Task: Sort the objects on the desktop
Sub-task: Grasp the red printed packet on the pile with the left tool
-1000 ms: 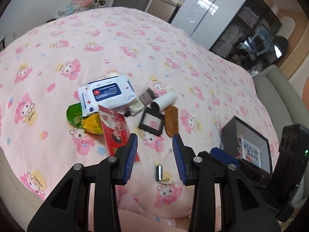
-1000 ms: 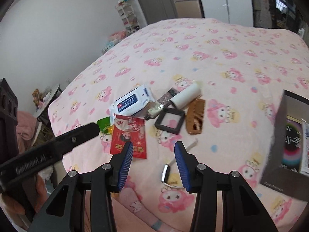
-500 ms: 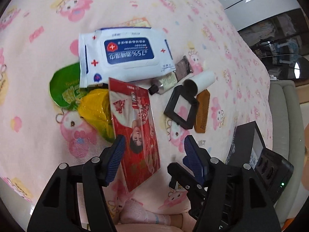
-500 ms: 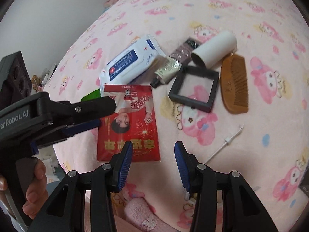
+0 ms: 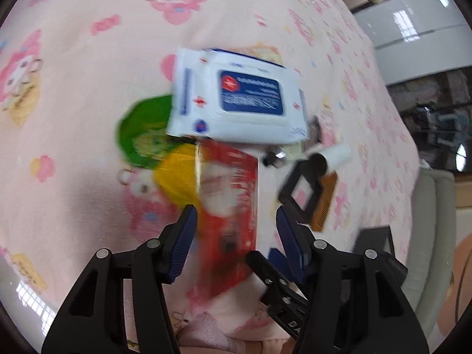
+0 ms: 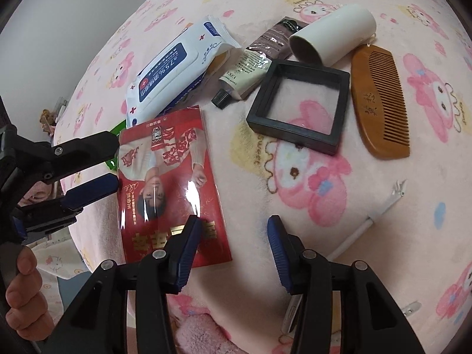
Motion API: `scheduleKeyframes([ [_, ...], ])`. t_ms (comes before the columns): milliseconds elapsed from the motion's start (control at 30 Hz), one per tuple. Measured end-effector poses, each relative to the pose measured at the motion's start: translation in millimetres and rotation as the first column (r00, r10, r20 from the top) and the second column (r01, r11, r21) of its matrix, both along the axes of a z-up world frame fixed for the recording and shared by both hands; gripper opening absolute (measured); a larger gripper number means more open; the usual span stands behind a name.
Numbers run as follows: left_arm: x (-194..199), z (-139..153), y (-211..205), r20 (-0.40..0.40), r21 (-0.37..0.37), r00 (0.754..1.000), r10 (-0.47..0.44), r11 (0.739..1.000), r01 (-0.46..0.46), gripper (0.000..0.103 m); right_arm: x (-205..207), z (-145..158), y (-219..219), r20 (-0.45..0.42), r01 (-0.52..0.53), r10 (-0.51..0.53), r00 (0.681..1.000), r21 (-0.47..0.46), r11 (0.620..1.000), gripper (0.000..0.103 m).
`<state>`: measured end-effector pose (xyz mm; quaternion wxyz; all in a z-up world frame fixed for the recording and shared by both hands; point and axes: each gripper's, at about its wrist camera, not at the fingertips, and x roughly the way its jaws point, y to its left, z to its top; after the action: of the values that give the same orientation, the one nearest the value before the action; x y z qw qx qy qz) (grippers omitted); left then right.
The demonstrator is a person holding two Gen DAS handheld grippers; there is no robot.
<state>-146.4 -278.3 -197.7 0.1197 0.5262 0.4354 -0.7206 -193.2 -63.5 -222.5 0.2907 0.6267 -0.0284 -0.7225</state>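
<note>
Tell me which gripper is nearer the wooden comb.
Right. The right gripper hovers below the wooden comb, over the blanket. The left gripper sits farther off, across the red packet.

I can read "75%" on the blue label of the white wipes pack, "USA" on the small cream tube, and two carved Chinese characters, too small to make out, on the wooden comb.

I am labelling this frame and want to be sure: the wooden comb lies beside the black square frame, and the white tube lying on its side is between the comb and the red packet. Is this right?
Not quite. In the right wrist view the white tube lies beyond the wooden comb and black square frame, at their far ends. The frame, not the tube, lies between the comb and the red packet.
</note>
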Motion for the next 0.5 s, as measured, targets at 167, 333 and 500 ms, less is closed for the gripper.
scheduleKeyframes([
  [167,-4.3,-14.0,-2.7,0.041,0.04,0.999,-0.012,0.999,0.01,0.042,5.5,0.9,0.3,-0.01,-0.002,0.002,1.0,-0.024,1.0,0.043],
  [333,-14.3,-15.9,8.4,0.055,0.047,0.996,-0.075,0.996,0.073,0.028,13.5,9.4,2.7,-0.009,-0.02,0.019,1.0,-0.078,0.997,0.043],
  [500,-14.9,-2.8,19.9,0.039,0.004,0.995,-0.09,0.996,0.09,0.02,26.4,23.1,13.2,-0.049,-0.012,0.009,0.999,-0.066,0.998,0.043],
])
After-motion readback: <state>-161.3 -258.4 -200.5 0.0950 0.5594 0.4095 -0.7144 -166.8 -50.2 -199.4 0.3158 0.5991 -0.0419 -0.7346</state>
